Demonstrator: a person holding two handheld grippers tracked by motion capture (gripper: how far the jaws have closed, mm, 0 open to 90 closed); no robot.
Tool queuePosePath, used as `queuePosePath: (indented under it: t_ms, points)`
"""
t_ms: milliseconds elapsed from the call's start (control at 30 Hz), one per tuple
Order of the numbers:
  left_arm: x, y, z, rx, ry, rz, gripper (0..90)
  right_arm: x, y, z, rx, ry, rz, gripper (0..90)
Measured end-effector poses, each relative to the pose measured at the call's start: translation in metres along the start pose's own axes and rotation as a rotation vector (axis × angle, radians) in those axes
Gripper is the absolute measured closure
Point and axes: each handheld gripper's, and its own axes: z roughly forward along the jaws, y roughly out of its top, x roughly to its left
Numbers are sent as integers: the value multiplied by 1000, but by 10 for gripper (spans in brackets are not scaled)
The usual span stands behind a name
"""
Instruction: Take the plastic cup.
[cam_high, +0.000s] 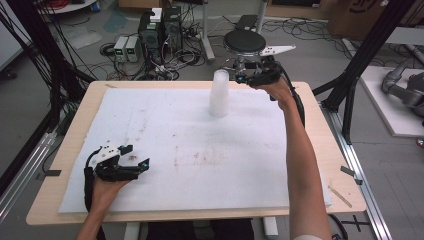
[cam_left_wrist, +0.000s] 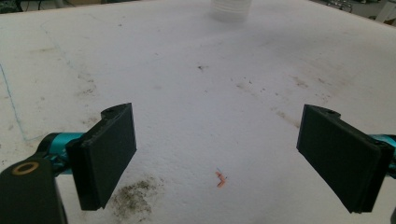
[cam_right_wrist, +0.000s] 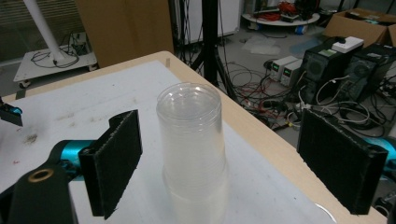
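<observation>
Right gripper (cam_right_wrist: 219, 163) at the stack of clear cups (cam_right_wrist: 192, 140), jaws wide.

A stained white foam mat (cam_high: 175, 150) covers the wooden table (cam_high: 320, 165); beyond the far edge stand computer towers (cam_high: 160, 27), a black stool (cam_high: 245, 42) and loose cables on the floor. Nothing stands between gripper and cups: the upturned stack sits between the spread jaws, nearer one jaw, untouched. The left gripper (cam_high: 134, 156), also wide open and empty, rests on the mat well apart from the stack.

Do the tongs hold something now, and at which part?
Nothing is held. The right tongs stand open around the top of the cup stack; the left tongs are open over the mat.
</observation>
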Motion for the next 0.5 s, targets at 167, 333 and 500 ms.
queuePosePath:
  t_ms: [167, 333, 500]
  points:
    - [0, 0, 0, 0, -1, -1, 118, 1, -4, 15, 5, 12, 11, 137]
    - [0, 0, 0, -1, -2, 0, 118, 4, -8, 27, 3, 24, 29, 138]
    - [0, 0, 0, -1, -2, 0, 118, 7, -13, 35, -7, 28, 39, 138]
